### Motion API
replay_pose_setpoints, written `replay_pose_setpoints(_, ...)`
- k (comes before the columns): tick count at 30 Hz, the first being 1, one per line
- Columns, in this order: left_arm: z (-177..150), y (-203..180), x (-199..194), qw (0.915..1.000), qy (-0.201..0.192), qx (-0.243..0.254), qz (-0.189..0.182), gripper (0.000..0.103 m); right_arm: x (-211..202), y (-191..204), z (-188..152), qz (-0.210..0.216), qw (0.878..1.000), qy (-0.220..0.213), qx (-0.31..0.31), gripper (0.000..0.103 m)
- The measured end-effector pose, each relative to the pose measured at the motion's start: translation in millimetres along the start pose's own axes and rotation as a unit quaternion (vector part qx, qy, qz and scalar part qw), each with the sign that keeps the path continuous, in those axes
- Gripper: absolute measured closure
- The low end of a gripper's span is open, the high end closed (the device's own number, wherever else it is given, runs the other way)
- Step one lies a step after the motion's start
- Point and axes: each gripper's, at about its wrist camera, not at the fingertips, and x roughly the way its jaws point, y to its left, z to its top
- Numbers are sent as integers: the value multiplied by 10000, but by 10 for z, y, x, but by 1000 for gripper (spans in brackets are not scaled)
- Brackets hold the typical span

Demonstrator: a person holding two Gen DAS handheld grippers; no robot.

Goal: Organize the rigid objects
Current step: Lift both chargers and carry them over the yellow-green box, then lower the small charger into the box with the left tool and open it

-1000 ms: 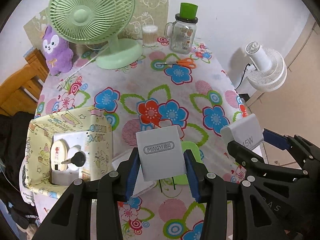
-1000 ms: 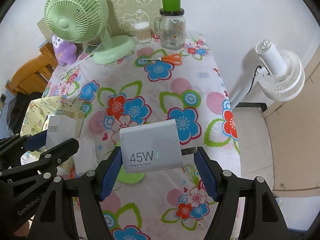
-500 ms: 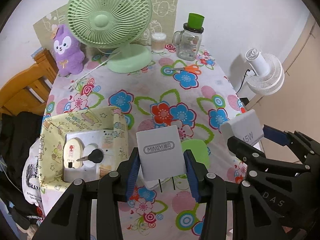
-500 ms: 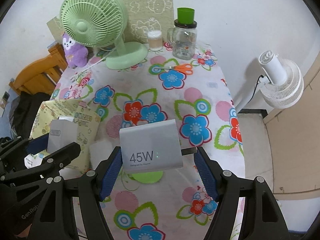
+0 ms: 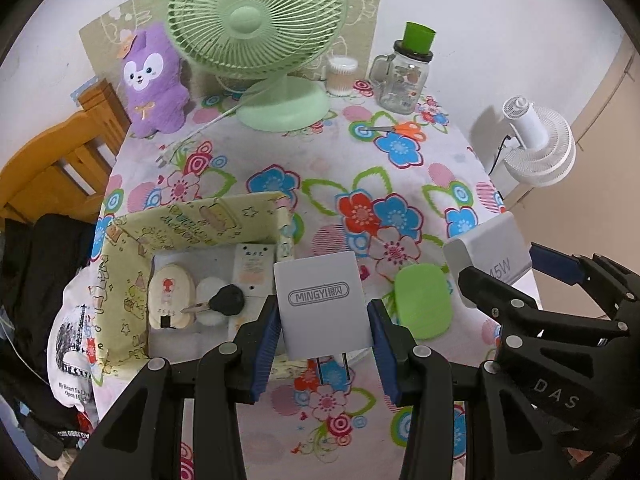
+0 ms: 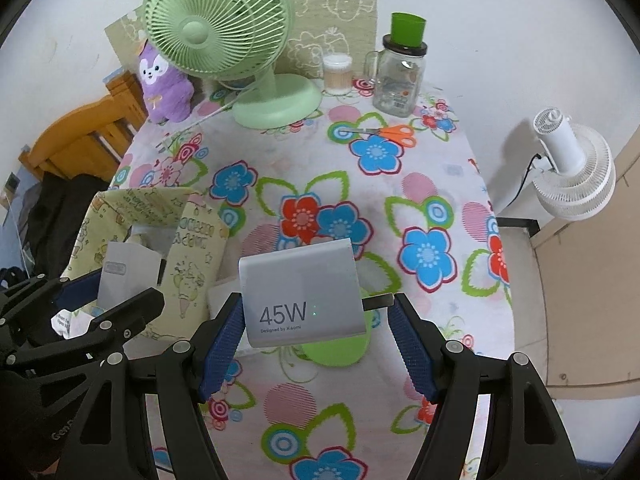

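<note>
Chair (image 5: 48,168) at far left, wooden, beside the table edge; dark clothing (image 5: 48,264) heaped below it. Box (image 5: 120,280), yellow print, open top, on the floral cloth (image 5: 320,160) at the table's left; inside lie a cream oval plug (image 5: 168,300), a black-headed key (image 5: 224,302) across it, and a white adapter (image 5: 254,270). Left gripper (image 5: 323,330) just right of the box, above the cloth, both blue pads pressed on the sides of a white charger (image 5: 320,304) marked MINGYI, prongs pointing down. Green pad (image 5: 424,300) flat on the cloth between the two grippers. Right gripper (image 6: 316,342) further right, jaws about half spread, gripping a wider silver brick (image 6: 302,300) marked 45W, with a folded prong sticking out toward the right pad. At the back: purple plush (image 5: 154,84), green fan (image 5: 256,20), swab pot (image 5: 342,76), jar (image 5: 404,76), scissors (image 5: 396,130). White fan (image 5: 536,144) off the table at far right
</note>
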Motion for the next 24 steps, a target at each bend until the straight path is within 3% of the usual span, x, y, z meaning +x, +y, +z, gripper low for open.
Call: replay_pose_setpoints(24, -141, 813, 137, 9998, 203, -44, 39, 63, 223, 949, 141, 175, 9994, 77, -294, 29)
